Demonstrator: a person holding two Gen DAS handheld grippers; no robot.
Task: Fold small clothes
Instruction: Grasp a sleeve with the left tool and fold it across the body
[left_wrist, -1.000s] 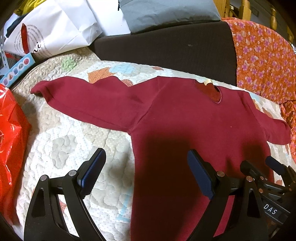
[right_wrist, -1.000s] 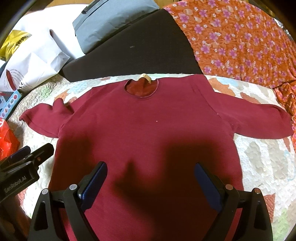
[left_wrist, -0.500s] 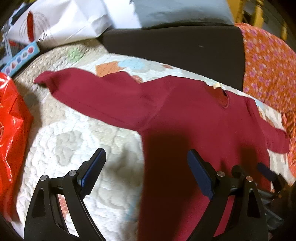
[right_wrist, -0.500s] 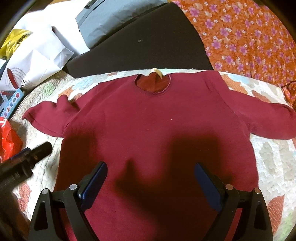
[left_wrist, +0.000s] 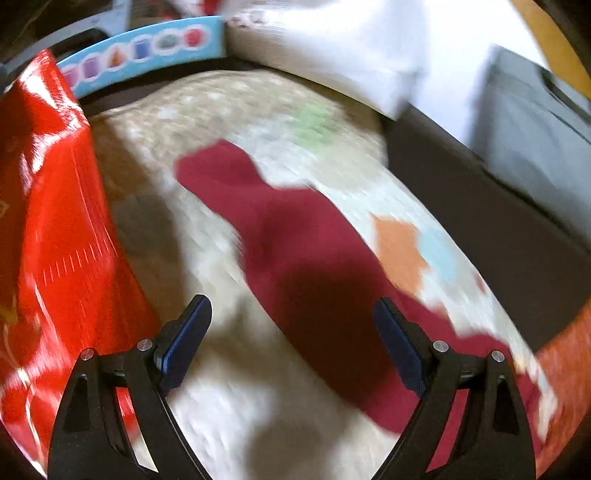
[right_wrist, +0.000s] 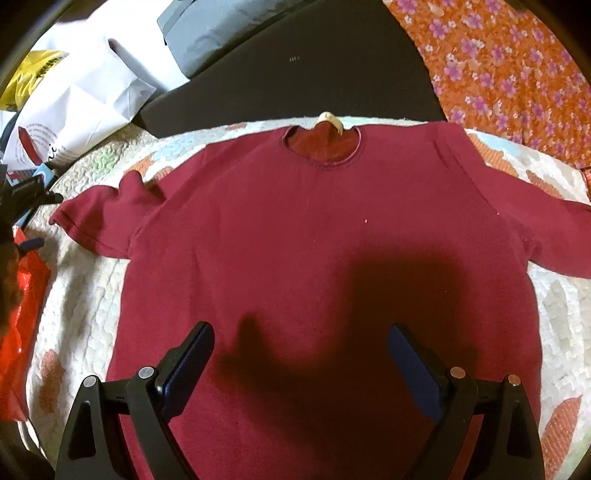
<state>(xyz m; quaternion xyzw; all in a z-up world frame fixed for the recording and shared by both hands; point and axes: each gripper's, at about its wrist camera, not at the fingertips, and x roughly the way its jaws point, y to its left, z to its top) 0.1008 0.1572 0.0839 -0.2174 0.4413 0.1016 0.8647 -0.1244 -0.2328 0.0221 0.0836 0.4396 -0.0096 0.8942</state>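
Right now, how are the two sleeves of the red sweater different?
In the right wrist view, the left sleeve shows its whole length, cuff included, with a bump of bunched cloth near the shoulder. The right sleeve lies smoother, and its cuff runs out of the picture. Both are dark red and spread out sideways on the quilt.

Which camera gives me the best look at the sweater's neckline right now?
The right wrist view. It shows the maroon sweater spread flat on the quilt, with the whole round neckline and its tag sharp. The left wrist view is motion-blurred and shows only a sleeve, no neckline.
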